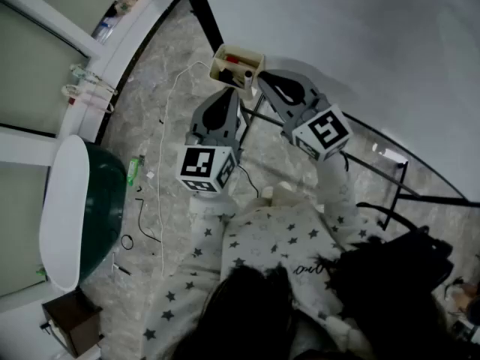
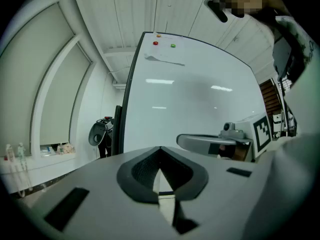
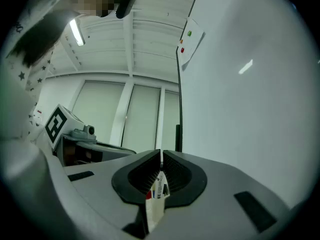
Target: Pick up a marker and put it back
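A small open box [image 1: 256,56] hangs at the lower edge of the whiteboard [image 1: 360,43] with a red and a dark marker [image 1: 238,60] lying in it. Both grippers point at that box. My right gripper [image 1: 264,79] is just to its right, and its jaws [image 3: 161,155] are shut on a white marker [image 3: 156,199] with red and black print that runs back toward the camera. My left gripper [image 1: 229,94] sits just below the box; its pads [image 2: 161,150] meet at the tip and nothing shows between them.
The whiteboard's black stand legs [image 1: 390,172] spread over the marbled floor. A white cable [image 1: 161,163] trails there beside a green and white chair [image 1: 90,201]. A windowsill [image 1: 90,88] with small bottles runs at the left. Coloured magnets [image 2: 172,45] sit at the board's top.
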The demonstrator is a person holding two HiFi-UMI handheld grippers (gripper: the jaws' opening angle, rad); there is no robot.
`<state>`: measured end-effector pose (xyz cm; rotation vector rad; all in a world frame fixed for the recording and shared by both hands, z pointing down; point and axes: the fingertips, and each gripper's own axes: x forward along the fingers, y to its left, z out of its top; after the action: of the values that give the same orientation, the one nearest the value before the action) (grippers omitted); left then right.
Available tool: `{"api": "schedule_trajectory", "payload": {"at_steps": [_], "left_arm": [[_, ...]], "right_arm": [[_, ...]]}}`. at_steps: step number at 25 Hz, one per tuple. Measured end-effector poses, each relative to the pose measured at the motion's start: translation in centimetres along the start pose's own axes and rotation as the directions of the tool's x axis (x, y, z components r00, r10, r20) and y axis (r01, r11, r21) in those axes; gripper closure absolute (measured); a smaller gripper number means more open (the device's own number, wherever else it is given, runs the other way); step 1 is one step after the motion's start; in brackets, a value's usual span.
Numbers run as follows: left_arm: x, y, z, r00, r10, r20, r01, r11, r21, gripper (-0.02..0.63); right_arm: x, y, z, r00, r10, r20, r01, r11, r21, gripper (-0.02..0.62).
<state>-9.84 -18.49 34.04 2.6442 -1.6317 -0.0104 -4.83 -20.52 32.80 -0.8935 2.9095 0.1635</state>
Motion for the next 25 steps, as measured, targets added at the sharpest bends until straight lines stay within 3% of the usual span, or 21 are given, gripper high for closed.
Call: {"api": "schedule_trajectory", "payload": {"at_steps": [4,6,7,18,25], "left_arm": [[-0.2,0.7,-0.3,1.0,0.023,-0.002,-0.023,1.0,-0.003,0.605],[-0.5,0.9,-0.4,0.999,0.034,-0.003,-0.034,0.999,-0.008,0.605],[-0.6,1.1,-0.3,0.999,0.041,-0.004,-0.041,0.999,-0.01,0.604],[-2.3,3.1,-2.4,0.989,0.141,-0.032,-0.142,0.99,-0.014,0.604],[-2.4,4.2,-3.2,0.985,0.169,-0.027,-0.169,0.986,-0.014,0.606]], "right_arm": [[0.6,0.2,-1.3,1.0,0.013,0.0,-0.013,1.0,0.024,0.588],[0.8,0.6,-1.6,1.0,0.027,0.011,-0.028,0.996,0.084,0.466],[0.9,0.8,-1.6,0.999,0.034,0.018,-0.036,0.994,0.106,0.451],[3.6,2.9,-3.9,0.992,0.12,-0.041,-0.117,0.991,0.065,0.449],[4.8,3.0,-5.5,0.987,0.122,-0.102,-0.121,0.992,0.025,0.451]]}}
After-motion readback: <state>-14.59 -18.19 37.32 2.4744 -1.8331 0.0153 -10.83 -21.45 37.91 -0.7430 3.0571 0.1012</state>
